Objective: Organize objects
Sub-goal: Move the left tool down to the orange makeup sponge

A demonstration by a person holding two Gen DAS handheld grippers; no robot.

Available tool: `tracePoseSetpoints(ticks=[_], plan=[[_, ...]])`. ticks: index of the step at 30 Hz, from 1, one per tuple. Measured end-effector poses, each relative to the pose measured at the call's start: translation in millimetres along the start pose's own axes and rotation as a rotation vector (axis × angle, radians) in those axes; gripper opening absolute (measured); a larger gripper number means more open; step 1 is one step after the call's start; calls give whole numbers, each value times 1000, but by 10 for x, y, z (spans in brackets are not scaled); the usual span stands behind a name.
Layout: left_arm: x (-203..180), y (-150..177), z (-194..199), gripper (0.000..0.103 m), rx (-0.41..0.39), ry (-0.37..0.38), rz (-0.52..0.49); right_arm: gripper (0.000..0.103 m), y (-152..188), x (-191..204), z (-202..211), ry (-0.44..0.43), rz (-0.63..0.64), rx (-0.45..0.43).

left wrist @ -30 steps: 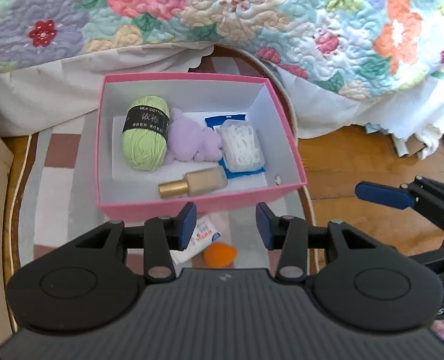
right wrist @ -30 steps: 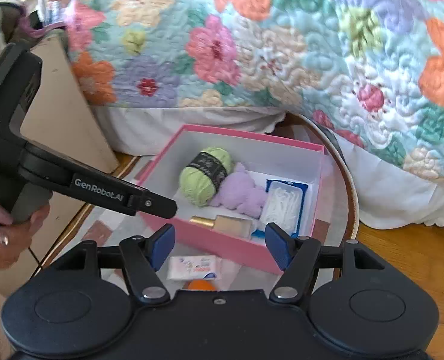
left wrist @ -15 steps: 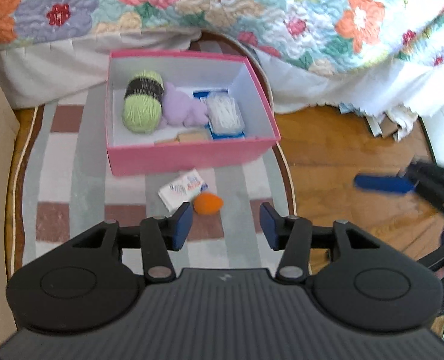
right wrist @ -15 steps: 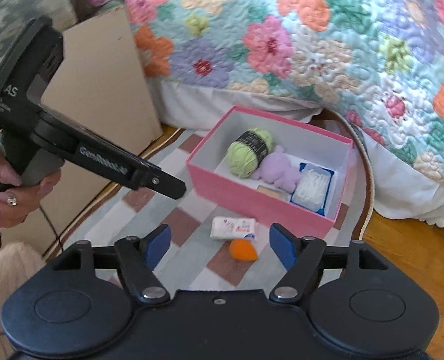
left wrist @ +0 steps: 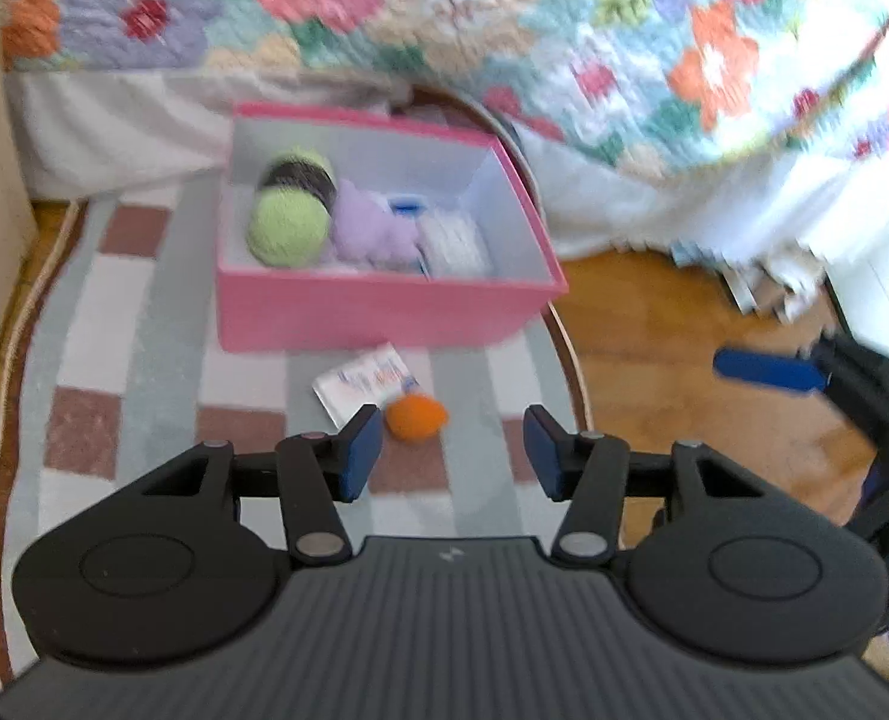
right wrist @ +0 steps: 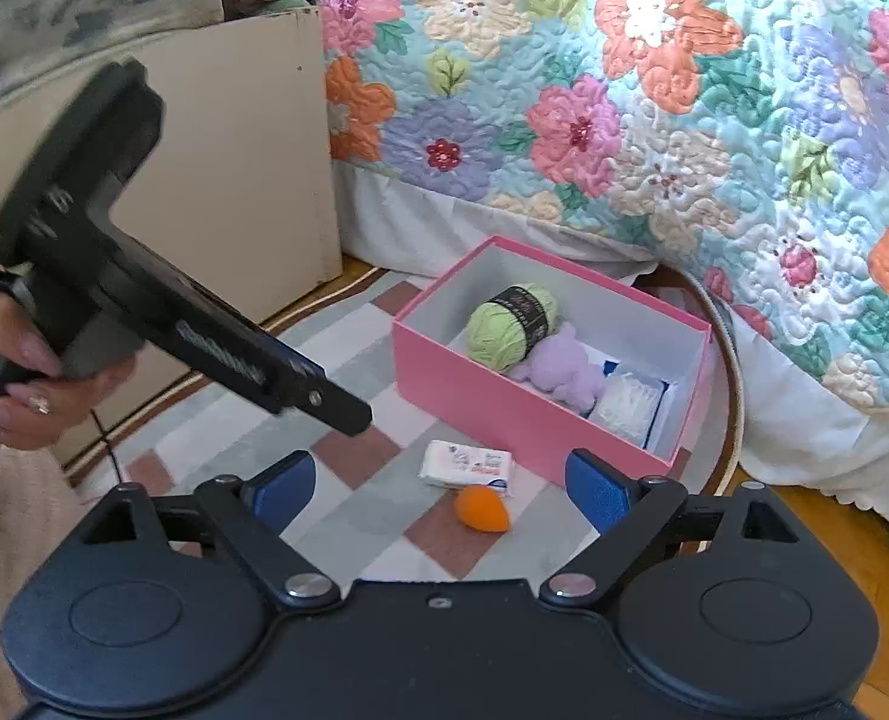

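A pink box on the checked rug holds a green yarn ball, a lilac plush toy and a pack of white cotton swabs. In front of the box lie a white tissue pack and an orange sponge. My left gripper is open and empty, just short of the sponge. My right gripper is open and empty above the rug, also short of the sponge.
A floral quilt hangs over the bed behind the box. A beige cabinet stands at the left. Wooden floor lies right of the round rug. The left gripper's body crosses the right wrist view.
Both grippers have pulled back and up from the box, so the tissue pack and orange sponge now show fully on the rug. Both stay open and empty.
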State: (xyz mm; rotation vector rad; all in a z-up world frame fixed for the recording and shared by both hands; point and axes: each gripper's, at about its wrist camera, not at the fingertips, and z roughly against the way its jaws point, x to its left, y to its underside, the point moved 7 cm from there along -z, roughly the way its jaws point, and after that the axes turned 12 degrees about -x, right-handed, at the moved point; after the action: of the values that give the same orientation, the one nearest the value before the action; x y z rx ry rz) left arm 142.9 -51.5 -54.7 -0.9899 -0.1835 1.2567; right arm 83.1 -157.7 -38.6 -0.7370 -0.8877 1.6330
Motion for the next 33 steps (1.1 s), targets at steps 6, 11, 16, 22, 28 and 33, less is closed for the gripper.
tracePoseSetpoints(ticks=[6, 11, 16, 22, 28, 33], plan=[[76, 89, -164, 59, -35, -5, -6, 93, 323, -132, -299, 32, -79, -55], [183, 241, -414, 59, -27, -11, 23, 94, 495, -130, -392, 37, -64, -137], [289, 412, -666, 59, -34, -16, 59, 98, 719, -172, -603, 37, -94, -88], [301, 566, -814, 64, -96, -16, -16, 98, 895, -370, -958, 112, -113, 0], [336, 697, -1014, 71, -105, -9, -17, 96, 1099, -581, -1233, 212, -213, 21], [410, 799, -1223, 71, -55, 3, 28, 94, 1312, -498, -1453, 139, -276, 66]])
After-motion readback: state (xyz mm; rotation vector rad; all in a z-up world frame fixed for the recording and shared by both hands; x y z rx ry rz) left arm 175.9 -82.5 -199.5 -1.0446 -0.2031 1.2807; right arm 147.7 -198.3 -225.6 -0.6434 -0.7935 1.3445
